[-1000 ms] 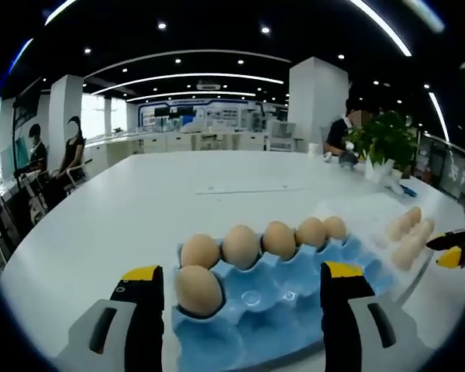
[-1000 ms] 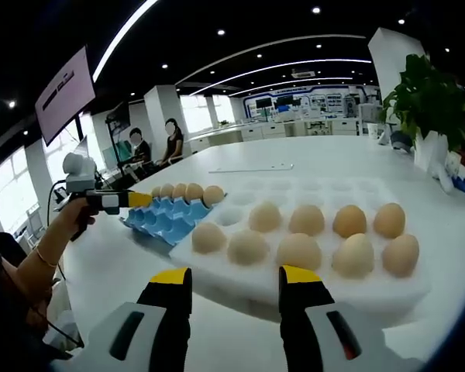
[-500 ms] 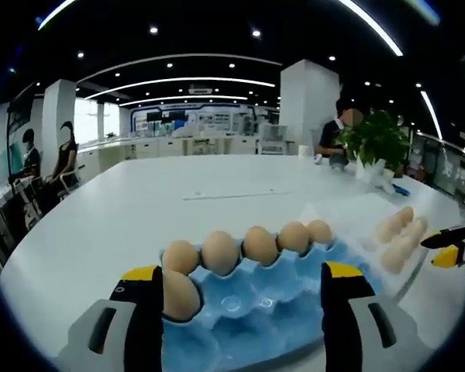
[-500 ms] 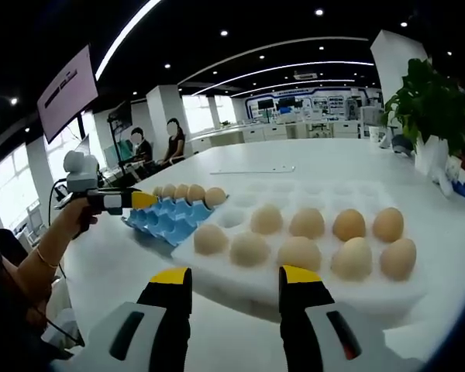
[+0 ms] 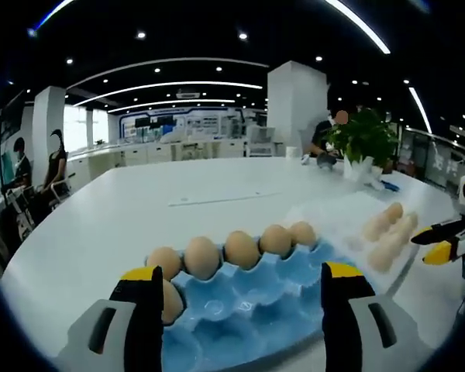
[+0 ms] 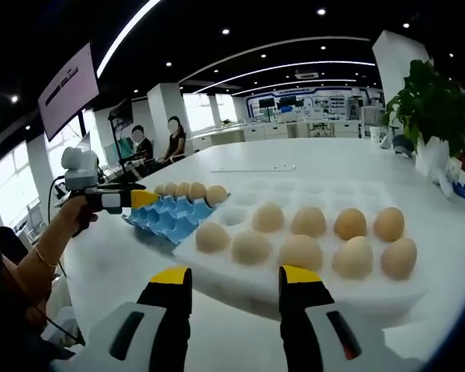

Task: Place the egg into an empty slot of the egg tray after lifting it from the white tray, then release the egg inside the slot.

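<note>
In the left gripper view, the left gripper (image 5: 244, 306) hangs low over the blue egg tray (image 5: 248, 298), its yellow-tipped fingers (image 5: 143, 310) spread wide with nothing between them. The tray rests on the white tabletop (image 5: 139, 217). Five brown eggs sit in a row along the tray's far edge, and one more egg (image 5: 169, 301) lies in a nearer slot, just behind the left finger. The nearer cups in the middle are empty. To the right, touching the blue tray's corner, lies the white tray (image 5: 349, 225) with its eggs, and the right gripper's yellow tip (image 5: 442, 246) shows at the far right edge.

In the right gripper view, the right gripper (image 6: 236, 310) hovers in front of the white tray (image 6: 310, 283), fingers (image 6: 298, 306) apart and holding nothing. Nine eggs rest in the tray's cups; the closest egg (image 6: 299, 252) lies just beyond the fingertips. A potted plant (image 6: 430, 108) stands at the right.
</note>
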Available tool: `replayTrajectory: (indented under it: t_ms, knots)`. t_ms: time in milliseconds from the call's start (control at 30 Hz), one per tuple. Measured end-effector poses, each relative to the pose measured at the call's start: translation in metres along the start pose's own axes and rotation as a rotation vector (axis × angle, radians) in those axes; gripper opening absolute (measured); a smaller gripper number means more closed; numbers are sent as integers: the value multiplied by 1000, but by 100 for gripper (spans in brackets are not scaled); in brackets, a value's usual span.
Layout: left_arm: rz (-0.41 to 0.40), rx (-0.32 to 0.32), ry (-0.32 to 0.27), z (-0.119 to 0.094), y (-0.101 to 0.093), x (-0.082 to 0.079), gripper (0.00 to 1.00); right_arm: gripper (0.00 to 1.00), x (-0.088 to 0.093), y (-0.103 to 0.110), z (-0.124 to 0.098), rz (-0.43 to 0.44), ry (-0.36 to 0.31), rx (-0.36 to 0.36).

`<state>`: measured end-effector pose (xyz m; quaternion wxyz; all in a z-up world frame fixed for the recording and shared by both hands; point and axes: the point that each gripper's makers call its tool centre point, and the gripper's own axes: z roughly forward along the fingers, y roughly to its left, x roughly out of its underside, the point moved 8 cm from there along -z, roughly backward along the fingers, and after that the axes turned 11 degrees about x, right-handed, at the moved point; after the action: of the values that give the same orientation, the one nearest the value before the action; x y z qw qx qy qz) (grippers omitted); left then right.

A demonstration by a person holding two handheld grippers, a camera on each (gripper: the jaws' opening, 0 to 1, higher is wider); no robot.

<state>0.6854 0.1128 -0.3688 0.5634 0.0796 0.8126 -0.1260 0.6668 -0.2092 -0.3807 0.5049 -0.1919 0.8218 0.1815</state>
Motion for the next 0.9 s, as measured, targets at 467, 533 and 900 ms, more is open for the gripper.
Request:
replayTrajectory:
  t_ms: [467, 533, 900]
  knots:
    - [-2, 47, -2, 9, -15, -2, 83, 47, 0, -1, -1, -2, 0, -1]
    - [-9, 50, -3, 10, -15, -2, 83, 47, 1, -1, -2, -1, 0, 0]
    - [-2, 88, -5, 21, -34, -4, 81, 47, 0, -2, -5, -16, -6, -2]
